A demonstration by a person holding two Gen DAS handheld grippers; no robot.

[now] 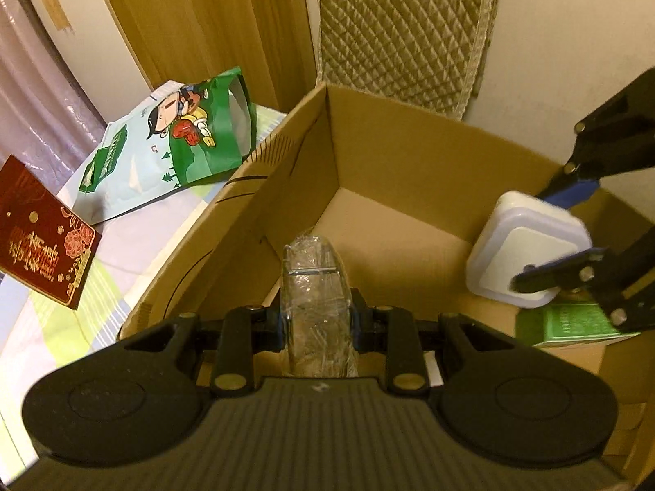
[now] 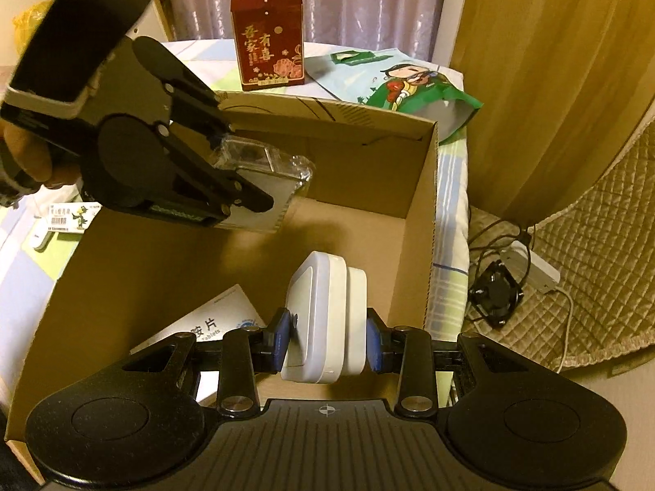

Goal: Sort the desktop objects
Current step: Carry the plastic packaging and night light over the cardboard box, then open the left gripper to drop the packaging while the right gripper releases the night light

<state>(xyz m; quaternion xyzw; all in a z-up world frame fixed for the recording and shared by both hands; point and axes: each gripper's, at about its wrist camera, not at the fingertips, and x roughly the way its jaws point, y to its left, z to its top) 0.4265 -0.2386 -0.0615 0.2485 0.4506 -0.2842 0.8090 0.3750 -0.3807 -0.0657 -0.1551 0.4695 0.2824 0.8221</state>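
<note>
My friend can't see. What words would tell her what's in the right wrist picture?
The right gripper holds a white square case over an open cardboard box. The left gripper holds a clear plastic-wrapped pack over the same box. Behind it stand a red box and a cartoon bag.

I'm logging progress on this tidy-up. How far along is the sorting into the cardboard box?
Partly done. Already in the cardboard box: a white tablets box and a green box. In hand, held over the box: the left gripper clamps a clear plastic case, and the right gripper clamps a white square container. Left outside on the table: the red box, the green snack bag and a small carton.
</note>
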